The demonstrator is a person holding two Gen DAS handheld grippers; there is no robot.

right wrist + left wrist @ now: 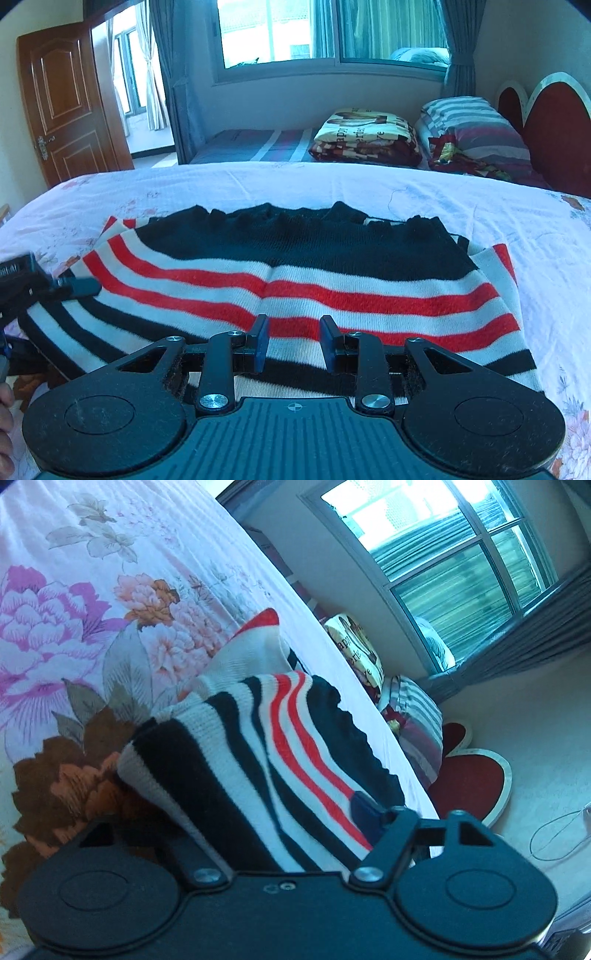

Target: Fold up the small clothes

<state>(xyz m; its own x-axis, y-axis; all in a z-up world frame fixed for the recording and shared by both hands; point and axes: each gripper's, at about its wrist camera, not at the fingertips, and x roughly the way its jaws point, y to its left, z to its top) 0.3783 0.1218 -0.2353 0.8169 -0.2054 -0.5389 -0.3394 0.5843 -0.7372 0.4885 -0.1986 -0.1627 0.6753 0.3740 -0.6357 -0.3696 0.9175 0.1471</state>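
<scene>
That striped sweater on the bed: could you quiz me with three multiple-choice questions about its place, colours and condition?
1. Where does the sweater lie?
A. floral sheet
B. floor
C. chair

2. Which stripe colours does it have?
A. green, yellow
B. black, white, red
C. blue, pink

3. How does it lie by the left tool?
A. neatly rolled
B. on a hanger
C. bunched and lifted

Answers: 1 A, the sheet shows all around it. 2 B, those three bands cross the knit. 3 C, the left wrist view shows cloth humped up off the sheet between that tool's fingers.
</scene>
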